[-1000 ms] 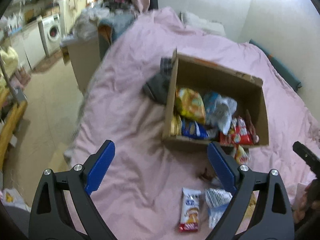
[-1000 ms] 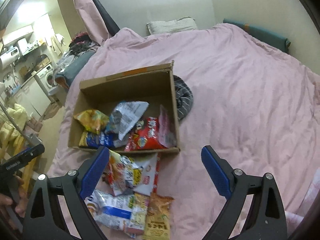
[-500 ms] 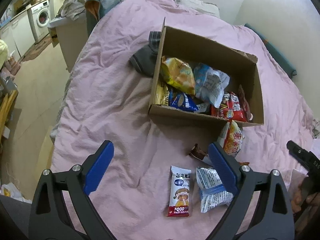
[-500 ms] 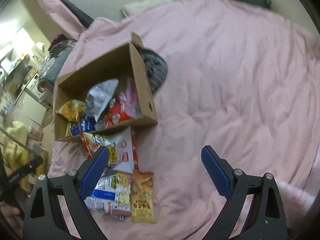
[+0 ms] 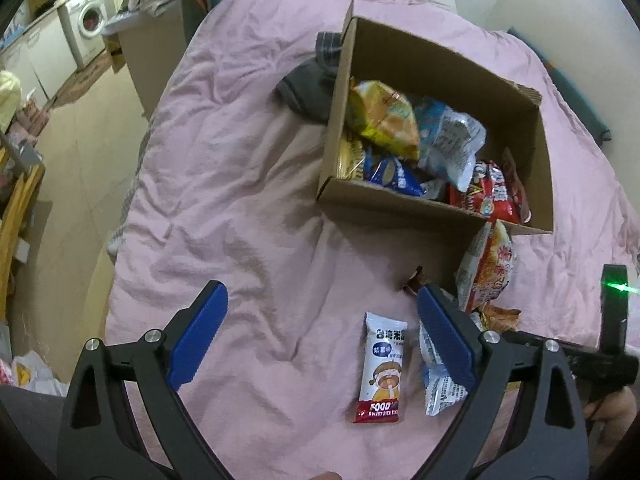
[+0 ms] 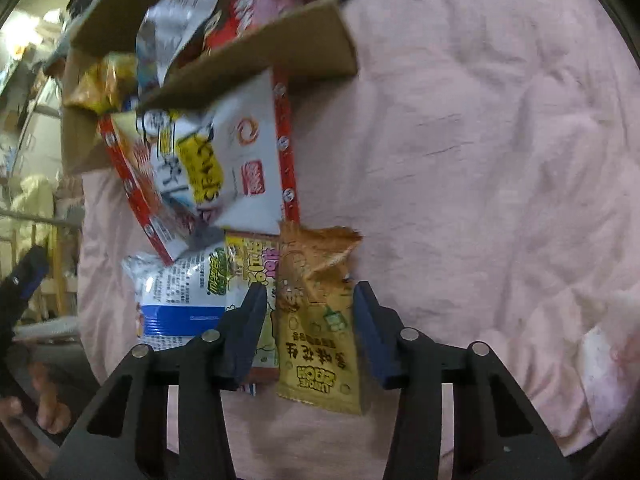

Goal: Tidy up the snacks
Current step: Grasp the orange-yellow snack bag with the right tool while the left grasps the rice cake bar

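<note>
Since a second ago the right tool has dropped from high over the bed to just above the loose packets, and its jaws have just been closing, from wide to about half open, with a tan snack packet now between them. On the left, the left tool hangs over the pink bedspread with its jaws wide and nothing between them; a white and red rice cake bar lies on the bed just inside its right finger, and a blue and white packet is partly hidden behind that finger. Further back sits the cardboard box, already holding several snack bags, and a large red and white bag leans against its near wall. To the right, the tan packet lies flat on the bedspread with its long axis running along the right tool's pointing line, so the blue pads flank its two long edges; whether they press on it yet cannot be told. The right hand is clearly the nearer one to this packet. Both tools point steeply down at the bed. The packet's likely destination, the box, lies ahead and to the left of the right tool.
</note>
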### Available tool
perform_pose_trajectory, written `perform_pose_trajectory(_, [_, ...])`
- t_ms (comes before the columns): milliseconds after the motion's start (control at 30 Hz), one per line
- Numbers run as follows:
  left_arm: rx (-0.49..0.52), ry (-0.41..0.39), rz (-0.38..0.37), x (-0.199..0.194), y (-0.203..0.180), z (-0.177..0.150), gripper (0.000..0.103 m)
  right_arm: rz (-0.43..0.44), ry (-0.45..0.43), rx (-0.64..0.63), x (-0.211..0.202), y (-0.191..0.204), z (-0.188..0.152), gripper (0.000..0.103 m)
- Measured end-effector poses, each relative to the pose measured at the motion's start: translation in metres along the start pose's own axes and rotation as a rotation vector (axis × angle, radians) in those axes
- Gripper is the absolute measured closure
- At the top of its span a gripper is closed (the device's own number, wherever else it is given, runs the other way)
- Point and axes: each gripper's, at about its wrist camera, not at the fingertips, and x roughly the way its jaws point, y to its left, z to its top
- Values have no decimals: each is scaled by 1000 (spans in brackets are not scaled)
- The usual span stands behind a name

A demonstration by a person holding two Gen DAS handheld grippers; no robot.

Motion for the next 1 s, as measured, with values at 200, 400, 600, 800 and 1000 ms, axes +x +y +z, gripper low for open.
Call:
perform_pose_trajectory(200, [5,53,23,14,0,-5,9,-71,16,-36,13,5,1,65])
perform_pose_trajectory(400, [24,195,26,43,-4,-21,9,-53,-101,-19,-22,-5,-5,74])
perform_pose_trajectory(600, [118,302,-12,68,-29,-39,28,2,-258,25,-69,-24,1,74])
perform_pose_trajectory(800, [194,343,-26,81,-51,-53,51,36,-279,60,-80,-38,-6,74])
perform_pose_trajectory(1000, [246,353,4,93,-62,-57,55,55,-296,51,-83,-37,-10,74])
